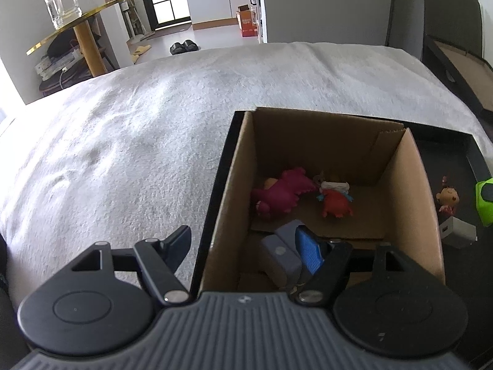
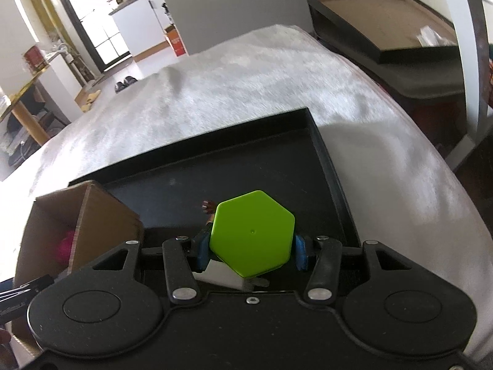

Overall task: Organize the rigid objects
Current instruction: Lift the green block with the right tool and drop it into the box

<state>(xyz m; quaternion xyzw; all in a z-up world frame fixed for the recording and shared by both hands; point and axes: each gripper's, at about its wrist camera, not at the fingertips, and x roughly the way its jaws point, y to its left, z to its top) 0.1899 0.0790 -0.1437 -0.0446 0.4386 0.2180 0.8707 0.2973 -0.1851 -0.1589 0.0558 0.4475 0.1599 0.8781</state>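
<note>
Left wrist view: we see a pale fuzzy blanket [image 1: 138,129] filling the left half. The left gripper [image 1: 249,243] stands wide and straddles the near left wall of the cardboard box [image 1: 403,191] — one finger outside, one inside beside a grey block [image 1: 282,256]; whether the pads press on that wall we cannot tell. Further in, on the box floor, lie a magenta dinosaur toy [image 1: 283,194] and, just right of it, a small red figure [image 1: 336,202]. The box sits on a black tray [image 1: 476,154]. Right of the box, on the tray, we note a little doll figurine [image 1: 448,199], a white charger plug [image 1: 457,231] and the green hexagonal piece [image 1: 485,200] at the frame edge.

Right wrist view: box [image 2: 101,215] at left, tray [image 2: 323,154] in the middle. The right gripper [image 2: 251,251] is clenched on the green hexagonal piece [image 2: 252,234] — blue pads against both sides, the piece above the tray with the white plug [image 2: 225,277] beneath it.
</note>
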